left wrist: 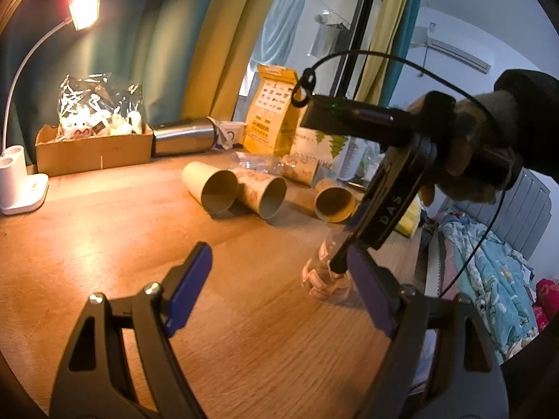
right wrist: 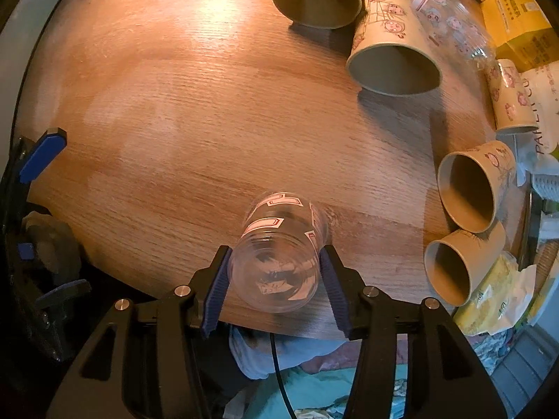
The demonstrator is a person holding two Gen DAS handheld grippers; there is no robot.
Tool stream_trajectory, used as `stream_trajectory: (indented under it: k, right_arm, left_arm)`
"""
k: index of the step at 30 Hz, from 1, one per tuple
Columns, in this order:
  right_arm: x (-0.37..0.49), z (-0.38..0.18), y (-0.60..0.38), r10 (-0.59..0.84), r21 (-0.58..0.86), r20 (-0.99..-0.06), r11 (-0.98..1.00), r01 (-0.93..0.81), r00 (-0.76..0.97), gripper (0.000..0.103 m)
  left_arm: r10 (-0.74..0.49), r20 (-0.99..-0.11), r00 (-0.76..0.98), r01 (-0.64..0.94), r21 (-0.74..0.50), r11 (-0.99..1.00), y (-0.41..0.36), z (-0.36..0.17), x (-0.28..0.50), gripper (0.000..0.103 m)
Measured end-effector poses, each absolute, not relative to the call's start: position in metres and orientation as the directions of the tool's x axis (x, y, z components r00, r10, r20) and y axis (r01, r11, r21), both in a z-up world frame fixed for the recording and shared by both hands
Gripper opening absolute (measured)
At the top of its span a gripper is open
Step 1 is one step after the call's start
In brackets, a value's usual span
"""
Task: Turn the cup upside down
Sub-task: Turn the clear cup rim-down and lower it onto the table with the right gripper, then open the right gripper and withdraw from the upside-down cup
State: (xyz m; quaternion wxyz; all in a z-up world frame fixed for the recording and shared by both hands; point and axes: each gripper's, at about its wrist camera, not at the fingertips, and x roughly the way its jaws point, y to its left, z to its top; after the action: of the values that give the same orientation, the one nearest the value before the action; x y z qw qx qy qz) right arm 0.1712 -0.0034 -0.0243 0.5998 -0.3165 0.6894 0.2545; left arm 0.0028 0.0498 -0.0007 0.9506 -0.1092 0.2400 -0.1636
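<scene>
Now mid-flip: right gripper (right wrist: pixel 276 279) jaws clamped on clear cup (right wrist: pixel 279 258), tilted just above worktop (right wrist: pixel 174 104) edge. Left gripper (left wrist: pixel 276 289) jaws wide, empty. Next, probably: rotate, set rim down.

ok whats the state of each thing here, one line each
clear cup: held between right tool pads
left tool: open, holding nothing
paper cups: lying on their sides
desk lamp: switched on
steel flask: lying on its side
</scene>
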Motion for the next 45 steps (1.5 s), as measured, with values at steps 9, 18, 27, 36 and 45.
stream_trajectory:
  k: [9, 18, 27, 36, 45]
  right_arm:
    - [0.170, -0.022, -0.008, -0.113, -0.028, -0.992, 0.674, -0.738, -0.065, 0.059]
    - [0.168, -0.001, -0.013, -0.041, -0.026, -0.999, 0.677, -0.736, -0.002, 0.073]
    - [0.102, 0.046, -0.084, 0.383, -0.039, -0.780, 0.760, -0.649, 0.495, 0.084]
    - [0.017, 0.006, -0.155, 0.307, -0.009, -0.393, 0.941, -0.337, 0.867, 0.084]
    - [0.005, -0.032, -0.152, 0.314, 0.025, -0.399, 0.943, -0.332, 0.861, 0.084]
  left_arm:
    - [-0.365, -0.416, 0.833, 0.266, -0.279, 0.923, 0.049, -0.001, 0.002, 0.081]
    - [-0.358, -0.431, 0.828, 0.254, -0.280, 0.926, 0.050, -0.003, 0.005, 0.081]
    - [-0.264, -0.458, 0.849, 0.199, -0.186, 0.962, 0.036, -0.011, 0.010, 0.081]
    - [-0.228, -0.371, 0.900, 0.198, -0.117, 0.973, 0.025, -0.004, 0.001, 0.081]
    - [-0.130, -0.389, 0.912, 0.133, -0.017, 0.991, 0.009, -0.005, 0.004, 0.081]
